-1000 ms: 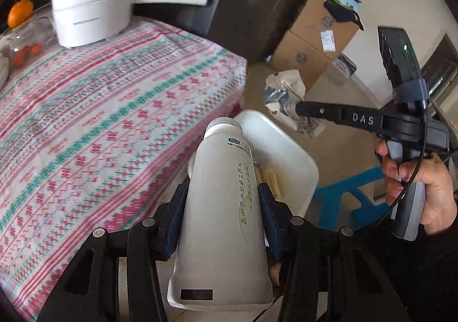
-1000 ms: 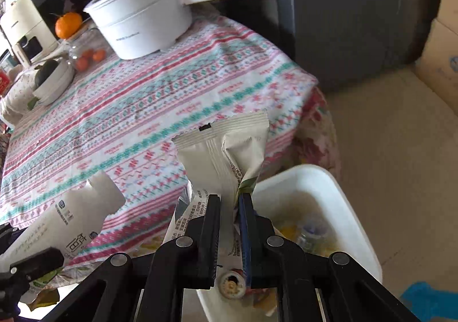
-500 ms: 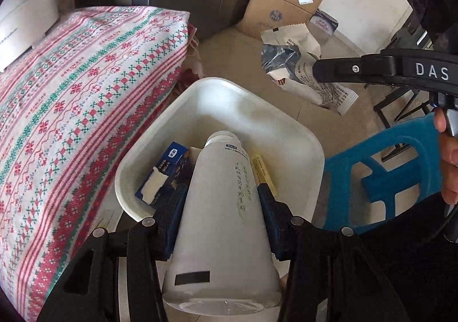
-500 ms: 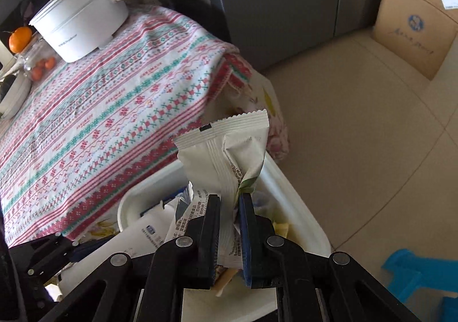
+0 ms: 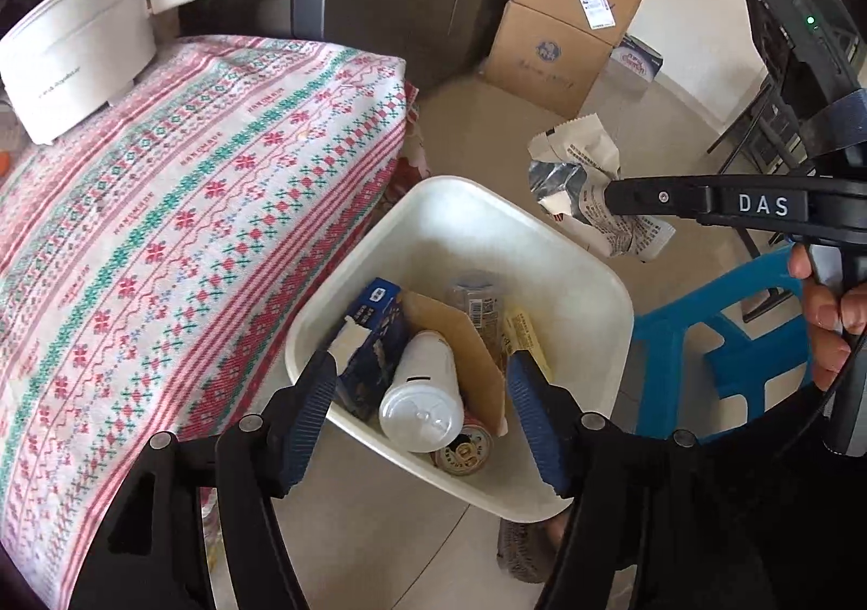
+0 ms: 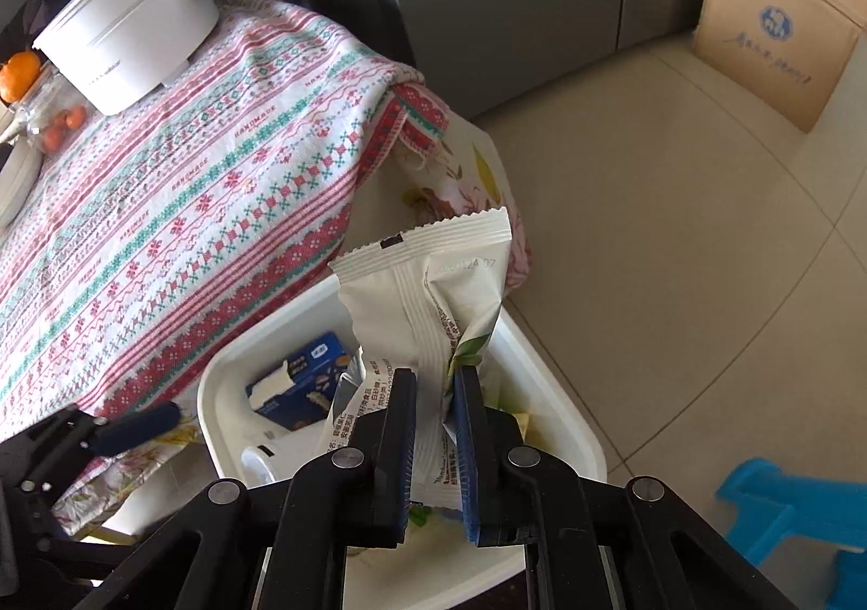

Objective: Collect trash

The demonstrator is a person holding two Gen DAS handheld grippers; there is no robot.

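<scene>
White bin (image 5: 590, 285) on the floor beside the cloth-covered surface (image 5: 162, 231), already holding white bottle (image 5: 422, 393), blue carton (image 5: 374, 333), a can (image 5: 463, 447) and brown card

Left gripper (image 5: 417, 420): jaws spread wide, empty, poised directly above the bin with the bottle lying below and between them, apart from both pads

Right gripper (image 6: 436, 426): jaws closed to a narrow gap on a crumpled snack wrapper (image 6: 433, 296), pinched low so that most of the packet stands free above the pads; in the left view, wrapper (image 5: 585, 187) held over the far right rim rather than over the bin's middle

Risk, as judged: light, springy film released at the rim likely to catch the edge or drift outward onto the floor; thin pinch on creased foil also prone to slipping early; possible clash of the two grippers over one small opening

Pose: left gripper pointing steeply down into the bin from the near side; right gripper reaching across roughly level in the left view, its handle gripped by a hand (image 5: 829, 323) at the right edge, above a blue stool (image 5: 720, 339)
</scene>
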